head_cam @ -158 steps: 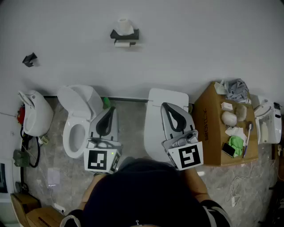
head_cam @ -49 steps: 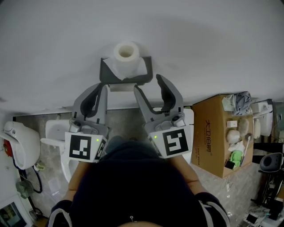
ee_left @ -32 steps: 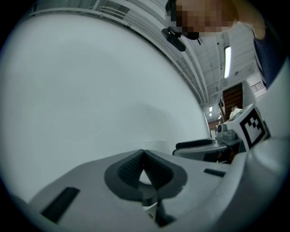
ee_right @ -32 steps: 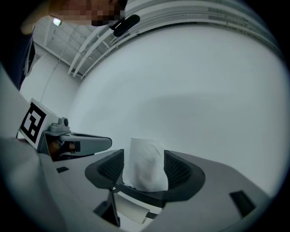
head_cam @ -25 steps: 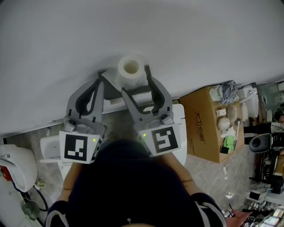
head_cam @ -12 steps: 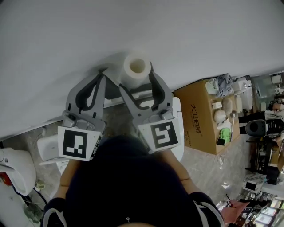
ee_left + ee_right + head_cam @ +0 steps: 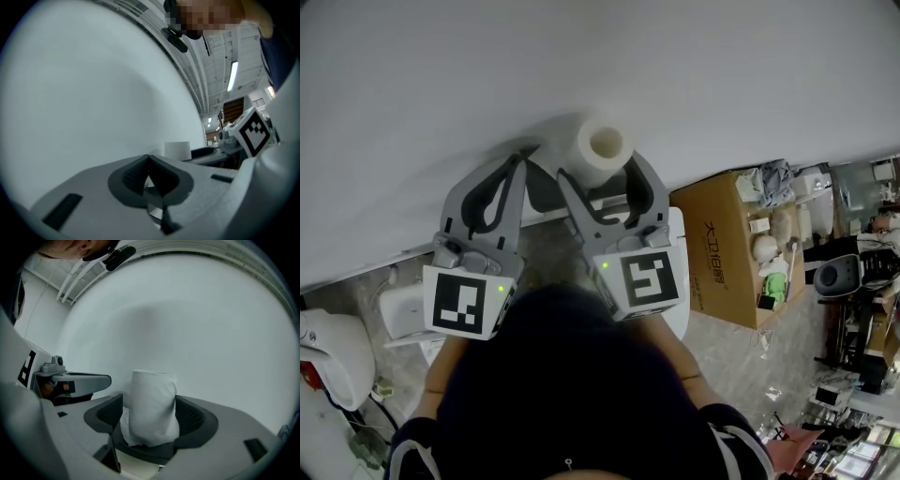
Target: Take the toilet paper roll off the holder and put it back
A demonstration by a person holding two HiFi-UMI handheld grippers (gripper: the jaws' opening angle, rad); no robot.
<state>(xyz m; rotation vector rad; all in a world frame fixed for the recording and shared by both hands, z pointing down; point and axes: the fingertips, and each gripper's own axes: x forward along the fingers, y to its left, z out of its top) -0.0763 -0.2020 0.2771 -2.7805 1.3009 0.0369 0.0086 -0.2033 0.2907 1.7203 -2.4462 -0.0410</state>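
The person's head [image 7: 572, 375], in a dark cap, is nearest and fills the bottom of the head view. Both hand-held grippers reach out level from it toward the wall.

The left gripper [image 7: 518, 161] sits just left of the holder. Its own view shows its two jaws brought together at the tips with nothing between them, so it is empty and takes no part here.

The right gripper [image 7: 602, 174] is the working one. Its jaws have just been opening and stand as wide as they go, one on each side of the toilet paper roll [image 7: 604, 148]. In the right gripper view the ribbed pads flank the roll closely but do not appear to press on it. The roll reads as bracketed rather than gripped.

The roll stands upright, core hole up, on the dark grey holder [image 7: 542, 187]. The holder is a small shelf fixed to the white wall [image 7: 581, 56] behind it. Down to the right, well apart from all this, a cardboard box [image 7: 724, 253] of odds and ends sits on the floor.

The task looks to be at its very first step. The roll is still on the holder, so closing on it, lifting it clear and setting it back all remain.
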